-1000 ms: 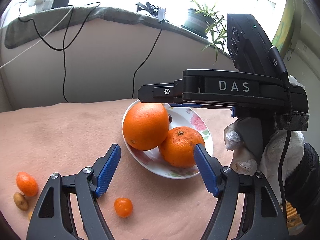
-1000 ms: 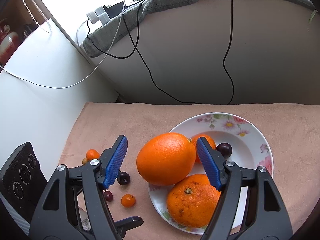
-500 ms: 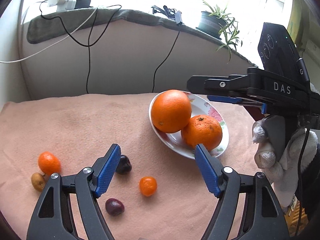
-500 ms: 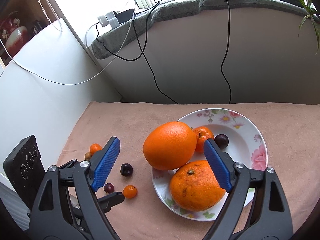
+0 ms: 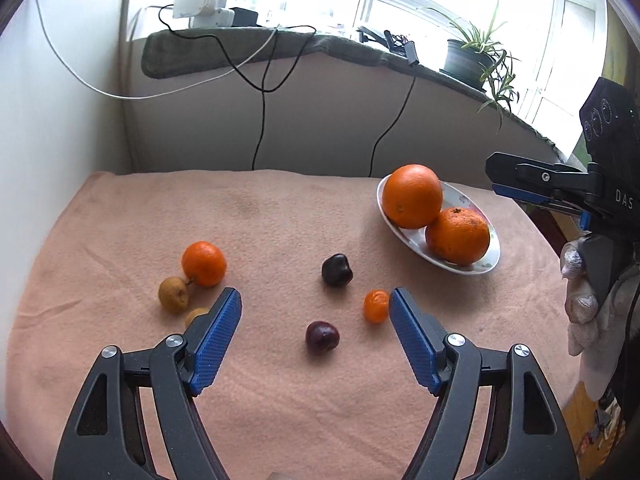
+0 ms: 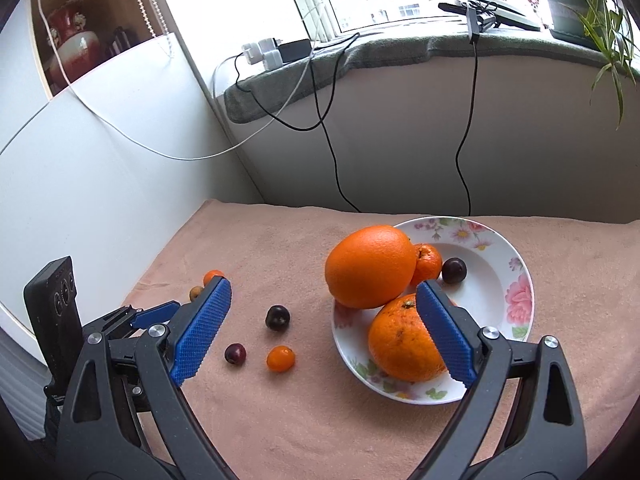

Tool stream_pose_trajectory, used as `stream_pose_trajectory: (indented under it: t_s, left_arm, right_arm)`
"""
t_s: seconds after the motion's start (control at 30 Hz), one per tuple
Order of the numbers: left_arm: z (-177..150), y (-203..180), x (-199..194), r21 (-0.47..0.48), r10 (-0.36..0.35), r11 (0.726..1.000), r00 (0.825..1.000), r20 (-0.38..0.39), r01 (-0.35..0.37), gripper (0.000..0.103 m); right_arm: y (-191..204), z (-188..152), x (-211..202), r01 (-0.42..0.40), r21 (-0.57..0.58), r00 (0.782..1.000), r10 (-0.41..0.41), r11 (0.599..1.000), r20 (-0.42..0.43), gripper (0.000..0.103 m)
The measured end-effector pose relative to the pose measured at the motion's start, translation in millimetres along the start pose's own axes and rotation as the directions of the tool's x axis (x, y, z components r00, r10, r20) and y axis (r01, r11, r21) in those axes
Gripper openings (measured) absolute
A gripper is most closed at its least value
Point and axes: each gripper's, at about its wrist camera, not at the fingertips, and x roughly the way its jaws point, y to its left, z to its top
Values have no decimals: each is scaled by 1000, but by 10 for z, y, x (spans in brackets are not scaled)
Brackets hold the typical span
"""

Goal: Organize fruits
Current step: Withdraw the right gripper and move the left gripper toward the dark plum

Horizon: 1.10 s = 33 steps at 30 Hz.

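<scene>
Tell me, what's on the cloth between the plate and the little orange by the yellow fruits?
In the left wrist view, a dark cherry sits between the plate and the small orange.

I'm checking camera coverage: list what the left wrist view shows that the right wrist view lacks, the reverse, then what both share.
Only left wrist: a gloved hand holding the right gripper.
Only right wrist: a small orange and a dark cherry on the plate, a red vase.
Both: two big oranges, two loose cherries, a kumquat, the pink cloth.
</scene>
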Motion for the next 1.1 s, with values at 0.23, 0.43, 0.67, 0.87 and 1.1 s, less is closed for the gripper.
stream_pose_trajectory:
  t_s: [0.23,0.43,0.67,0.87,1.1]
  left_arm:
    - [-247,92,-89,-44,25,999,1000,-6,-25,76]
    - [-357,90,-93,-44,37,998,999,-4,-37,76]
    - [-391,17,-3,-27,-3,1000,999,-33,2,57]
    - [-359,-27,77,-25,-30,999,998,-51,29,44]
    - [-306,-38,207,-17,-31,999,997,-72,30,37]
  right_arm:
    - [317,-267,-111,-5,-86,999,7,996,31,95]
    - [483,-482,-133,15,-138,1000,-14,990,9,95]
    - [516,-663,14,-8,-149,999,1,989,-51,86]
    - [511,-730,261,-17,-170,991,-6,985,-134,59]
    - [413,-707,544,3,-148,984,-29,989,-178,50]
